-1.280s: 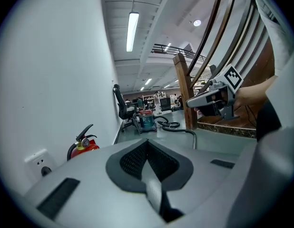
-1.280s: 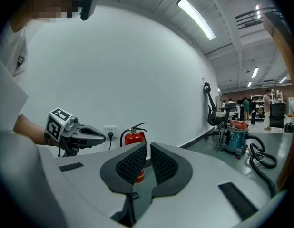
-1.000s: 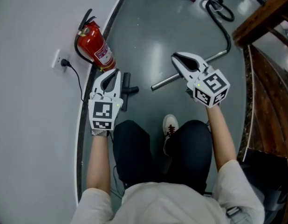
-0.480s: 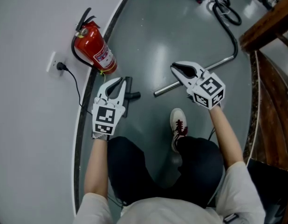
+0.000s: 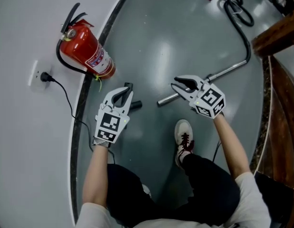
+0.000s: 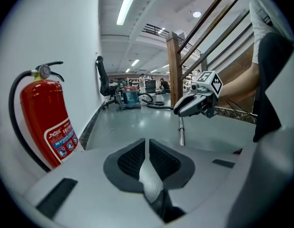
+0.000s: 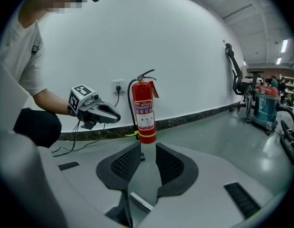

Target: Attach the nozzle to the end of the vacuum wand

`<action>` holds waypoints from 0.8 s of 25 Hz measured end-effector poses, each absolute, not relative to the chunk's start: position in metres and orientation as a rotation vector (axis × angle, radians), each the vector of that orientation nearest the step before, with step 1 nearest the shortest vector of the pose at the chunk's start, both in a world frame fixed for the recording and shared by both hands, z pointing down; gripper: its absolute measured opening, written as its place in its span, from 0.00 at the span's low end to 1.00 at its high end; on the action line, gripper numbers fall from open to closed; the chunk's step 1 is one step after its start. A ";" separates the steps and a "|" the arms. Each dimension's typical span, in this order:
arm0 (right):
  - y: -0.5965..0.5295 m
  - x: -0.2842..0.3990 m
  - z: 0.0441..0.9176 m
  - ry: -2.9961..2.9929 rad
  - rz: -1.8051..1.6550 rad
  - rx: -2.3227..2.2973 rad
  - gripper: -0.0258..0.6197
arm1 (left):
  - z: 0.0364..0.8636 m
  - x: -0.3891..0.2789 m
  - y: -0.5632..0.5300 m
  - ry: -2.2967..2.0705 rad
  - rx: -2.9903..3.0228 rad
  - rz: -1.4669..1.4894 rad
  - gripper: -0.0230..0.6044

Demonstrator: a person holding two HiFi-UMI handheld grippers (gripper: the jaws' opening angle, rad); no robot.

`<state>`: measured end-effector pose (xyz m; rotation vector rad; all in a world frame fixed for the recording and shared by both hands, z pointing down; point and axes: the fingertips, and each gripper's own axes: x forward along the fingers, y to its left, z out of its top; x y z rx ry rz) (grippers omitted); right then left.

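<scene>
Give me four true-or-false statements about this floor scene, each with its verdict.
1. The fire extinguisher stands upright beside the wall. True.
2. The right gripper is clamped on the vacuum wand. False: its jaws stand apart, having just been opening, and they press on nothing.
3. The nozzle is already fitted on the wand. False: it lies on the floor, apart from the wand's near end.
4. A plug sits in the wall socket. True.
</scene>
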<state>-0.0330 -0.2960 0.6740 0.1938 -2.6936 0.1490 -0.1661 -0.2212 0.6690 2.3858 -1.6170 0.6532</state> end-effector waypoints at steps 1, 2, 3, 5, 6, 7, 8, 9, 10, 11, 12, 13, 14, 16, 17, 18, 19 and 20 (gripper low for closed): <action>-0.300 -0.029 0.684 -2.684 0.154 0.195 0.20 | 0.676 -0.164 -0.224 -1.595 2.392 0.666 0.08; -0.303 -0.024 0.694 -2.674 0.157 0.198 0.20 | 0.683 -0.162 -0.227 -1.570 2.398 0.675 0.08; -0.305 -0.020 0.703 -2.663 0.163 0.196 0.21 | 0.689 -0.160 -0.229 -1.547 2.399 0.675 0.08; -0.304 -0.016 0.720 -2.637 0.183 0.167 0.24 | 0.702 -0.159 -0.231 -1.521 2.385 0.658 0.08; -0.302 -0.016 0.729 -2.624 0.185 0.140 0.24 | 0.710 -0.158 -0.231 -1.515 2.374 0.659 0.08; -0.300 -0.016 0.739 -2.612 0.179 0.110 0.25 | 0.719 -0.158 -0.231 -1.510 2.364 0.669 0.08; -0.298 -0.016 0.748 -2.599 0.172 0.082 0.26 | 0.730 -0.156 -0.230 -1.499 2.352 0.683 0.08; -0.296 -0.016 0.757 -2.583 0.168 0.055 0.27 | 0.742 -0.154 -0.230 -1.482 2.337 0.696 0.08; -0.294 -0.015 0.766 -2.566 0.167 0.025 0.28 | 0.754 -0.151 -0.228 -1.457 2.322 0.713 0.08; -0.291 -0.015 0.774 -2.550 0.172 -0.006 0.29 | 0.765 -0.149 -0.226 -1.425 2.309 0.739 0.08; -0.287 -0.015 0.782 -2.533 0.178 -0.037 0.30 | 0.776 -0.147 -0.224 -1.392 2.299 0.771 0.08; -0.284 -0.015 0.791 -2.511 0.181 -0.068 0.30 | 0.784 -0.148 -0.221 -1.365 2.289 0.801 0.08; -0.281 -0.014 0.801 -2.481 0.173 -0.097 0.31 | 0.790 -0.149 -0.220 -1.350 2.278 0.823 0.08; -0.276 -0.011 0.820 -2.417 0.132 -0.152 0.32 | 0.801 -0.156 -0.220 -1.353 2.244 0.846 0.08; -0.274 -0.011 0.828 -2.389 0.111 -0.176 0.32 | 0.807 -0.161 -0.220 -1.360 2.224 0.856 0.08; -0.272 -0.011 0.835 -2.369 0.099 -0.199 0.33 | 0.812 -0.164 -0.220 -1.363 2.204 0.868 0.08; -0.270 -0.012 0.840 -2.359 0.098 -0.218 0.33 | 0.818 -0.167 -0.219 -1.361 2.186 0.879 0.08; -0.268 -0.013 0.845 -2.351 0.102 -0.235 0.33 | 0.823 -0.169 -0.218 -1.353 2.168 0.890 0.08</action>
